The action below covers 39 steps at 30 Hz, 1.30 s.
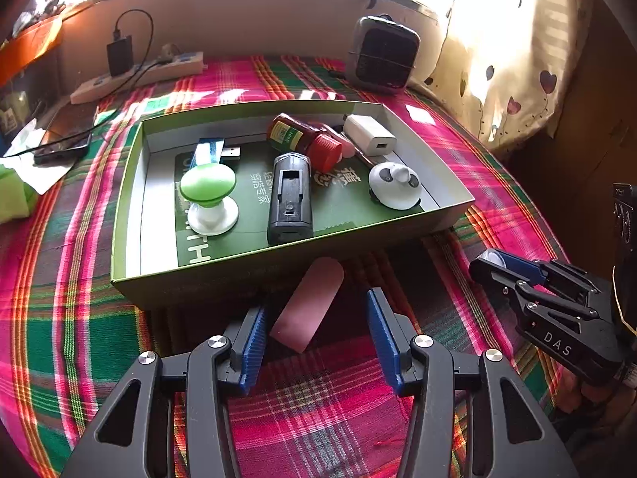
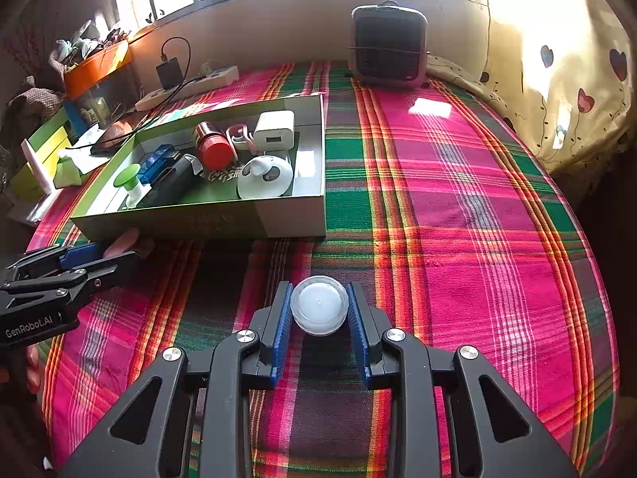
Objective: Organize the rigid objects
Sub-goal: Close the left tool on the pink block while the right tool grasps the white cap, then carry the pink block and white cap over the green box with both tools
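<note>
Holding a little round white lid-looking cap (image 2: 318,304) in my right claw (image 2: 318,310), bottom centre of the right wrist view, both blue pads pinching it across its widest part. My guess is it's light, hard plastic and fairly slick on the rim, so I'd keep the squeeze even or it could pop out sideways.

My left claw (image 1: 314,318) sits bottom centre of the left wrist view, spread wide with nothing in it. A pink eraser-like block (image 1: 308,304) lies tilted between the fingers, its far end right by the box wall. It looks stiff and light, probably grippy. I'd take it across the narrow sides, though the pads aren't on it yet as far as I can tell.

Further up, mid-frame, is the green box (image 1: 131,215), open-topped with a low wall to clear. Inside: a green knob thing (image 1: 207,185), a black battery-ish pack (image 1: 290,199), a red-capped bottle (image 1: 306,139), a white charger (image 1: 370,133) and a white panda-faced piece (image 1: 394,185). It's crowded, with the barest patch at the lower left of the box floor.

The plaid cloth (image 2: 458,219) on the right half of the right wrist view is wide open. A small heater (image 2: 388,42) sits way at the back.
</note>
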Motion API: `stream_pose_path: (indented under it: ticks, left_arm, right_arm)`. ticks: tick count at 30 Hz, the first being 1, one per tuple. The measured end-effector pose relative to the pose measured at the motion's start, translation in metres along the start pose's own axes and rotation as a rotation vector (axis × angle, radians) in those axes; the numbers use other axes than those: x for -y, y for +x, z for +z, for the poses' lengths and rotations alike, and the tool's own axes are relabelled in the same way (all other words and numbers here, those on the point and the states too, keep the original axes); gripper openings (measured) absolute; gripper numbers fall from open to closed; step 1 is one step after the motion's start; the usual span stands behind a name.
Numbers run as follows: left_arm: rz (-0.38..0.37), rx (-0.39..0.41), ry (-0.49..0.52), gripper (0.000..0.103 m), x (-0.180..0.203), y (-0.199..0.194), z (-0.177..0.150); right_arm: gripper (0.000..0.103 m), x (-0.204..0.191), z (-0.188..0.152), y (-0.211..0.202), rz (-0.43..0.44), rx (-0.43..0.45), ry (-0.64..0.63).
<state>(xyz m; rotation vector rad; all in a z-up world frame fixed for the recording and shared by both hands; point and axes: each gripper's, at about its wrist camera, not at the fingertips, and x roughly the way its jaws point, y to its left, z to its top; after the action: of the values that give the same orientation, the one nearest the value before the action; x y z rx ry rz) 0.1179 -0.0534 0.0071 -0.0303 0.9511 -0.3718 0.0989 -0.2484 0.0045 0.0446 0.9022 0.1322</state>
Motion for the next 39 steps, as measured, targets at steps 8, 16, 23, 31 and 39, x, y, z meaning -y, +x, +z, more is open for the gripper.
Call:
stream_pose_path:
  ticks: [8, 16, 23, 31, 39]
  left_arm:
    - [0.007, 0.008, 0.012, 0.048, 0.010, 0.002, -0.002]
    - [0.065, 0.018, 0.013, 0.036, 0.012, 0.003, -0.002]
    - [0.097, 0.024, 0.019, 0.025, 0.011, 0.003, -0.003]
    - [0.099, 0.031, 0.008, 0.020, 0.008, 0.002, -0.003]
    - [0.095, 0.034, 0.000, 0.017, 0.006, 0.002, -0.003]
  right_arm:
    - [0.029, 0.004, 0.000, 0.000, 0.028, 0.003, 0.008]
    - [0.029, 0.006, 0.000, 0.000, 0.045, 0.005, 0.017]
    - [0.029, 0.006, -0.001, -0.001, 0.051, 0.005, 0.020]
    - [0.029, 0.006, -0.001, 0.000, 0.048, 0.005, 0.018]
    - [0.029, 0.005, -0.001, 0.000, 0.040, 0.005, 0.013]
